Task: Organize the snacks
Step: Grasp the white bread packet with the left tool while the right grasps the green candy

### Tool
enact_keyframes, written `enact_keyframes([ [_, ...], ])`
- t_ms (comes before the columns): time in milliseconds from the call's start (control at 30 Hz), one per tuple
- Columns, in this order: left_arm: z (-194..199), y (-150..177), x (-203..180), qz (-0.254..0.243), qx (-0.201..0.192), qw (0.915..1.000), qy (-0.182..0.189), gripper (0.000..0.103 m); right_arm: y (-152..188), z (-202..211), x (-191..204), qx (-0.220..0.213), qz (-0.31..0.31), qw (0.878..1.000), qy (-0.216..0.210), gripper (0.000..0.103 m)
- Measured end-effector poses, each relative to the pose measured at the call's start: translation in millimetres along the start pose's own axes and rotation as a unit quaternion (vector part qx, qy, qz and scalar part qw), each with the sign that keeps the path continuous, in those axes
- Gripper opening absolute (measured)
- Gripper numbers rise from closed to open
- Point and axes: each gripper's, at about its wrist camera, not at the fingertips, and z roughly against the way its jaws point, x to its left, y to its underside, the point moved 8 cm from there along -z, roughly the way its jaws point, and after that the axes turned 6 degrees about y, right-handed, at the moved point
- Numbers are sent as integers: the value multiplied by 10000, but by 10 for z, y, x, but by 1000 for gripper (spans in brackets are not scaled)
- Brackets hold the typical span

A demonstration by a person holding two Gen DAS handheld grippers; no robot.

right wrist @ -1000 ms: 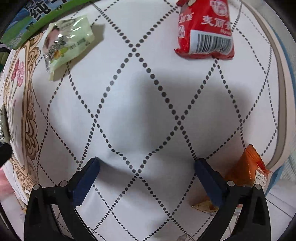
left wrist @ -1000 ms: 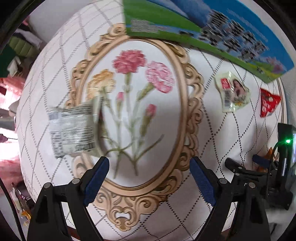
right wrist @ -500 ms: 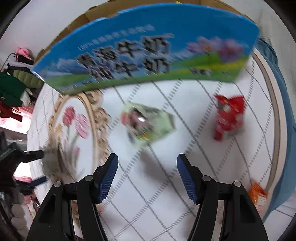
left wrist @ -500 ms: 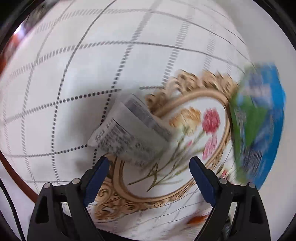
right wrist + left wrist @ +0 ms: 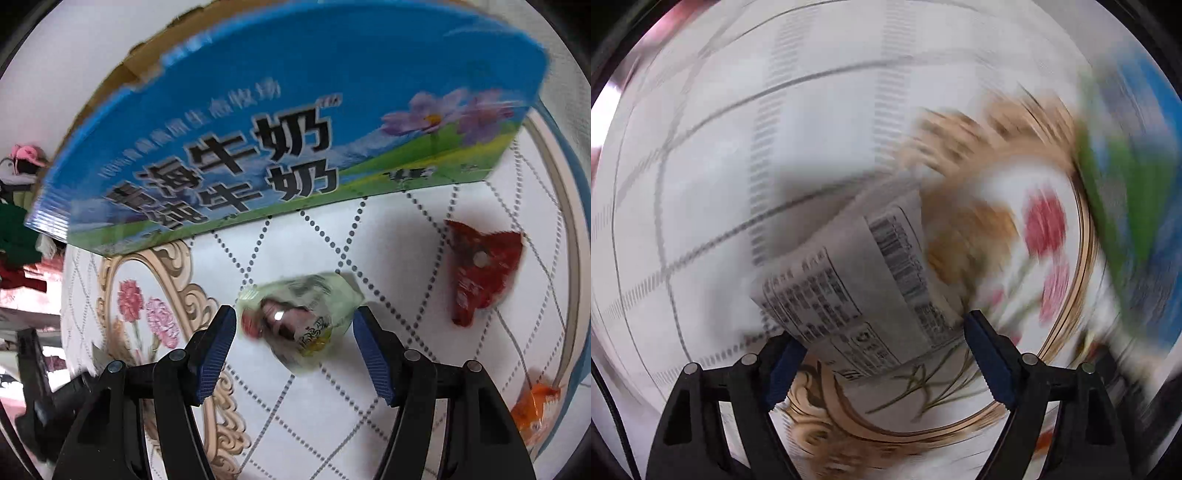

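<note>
Now both hands drop onto snacks at once! The left gripper (image 5: pixel 882 354) has its jaws half-wide and just closing around the grey printed foil packet (image 5: pixel 857 291) on the flowered white desk (image 5: pixel 738 147), pads not clearly pressing yet. The right gripper (image 5: pixel 295 347) narrows too, straddling the pale green snack pouch (image 5: pixel 303 317) below the blue milk carton box (image 5: pixel 258 122). Best to centre each pack before squeezing, I'd say; the red wrapper (image 5: pixel 480 269) waits nearby.

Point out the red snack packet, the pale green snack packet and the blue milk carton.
red snack packet (image 5: pixel 480 269), right wrist view, centre of wrapper
pale green snack packet (image 5: pixel 299 321), right wrist view, middle of front
blue milk carton (image 5: pixel 258 122), right wrist view, printed side
</note>
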Motion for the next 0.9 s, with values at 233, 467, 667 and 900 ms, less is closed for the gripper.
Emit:
enact_keyframes([
  [233, -125, 400, -152, -1300, 299, 9903, -378, 83, 273, -10, 138, 162, 1118, 9935, 144, 56],
  [467, -29, 412, 218, 338, 322, 9961, 743, 86, 738, -11, 75, 583, 1503, 9869, 39, 51],
  [667, 51, 257, 537, 1430, 368, 9788, 1417, 88, 791, -34, -42, 783, 1070, 9911, -144, 52],
  [900, 305, 337, 745, 2340, 49, 9564, 1748, 88, 688, 27, -152, 773, 649, 9942, -379, 52],
])
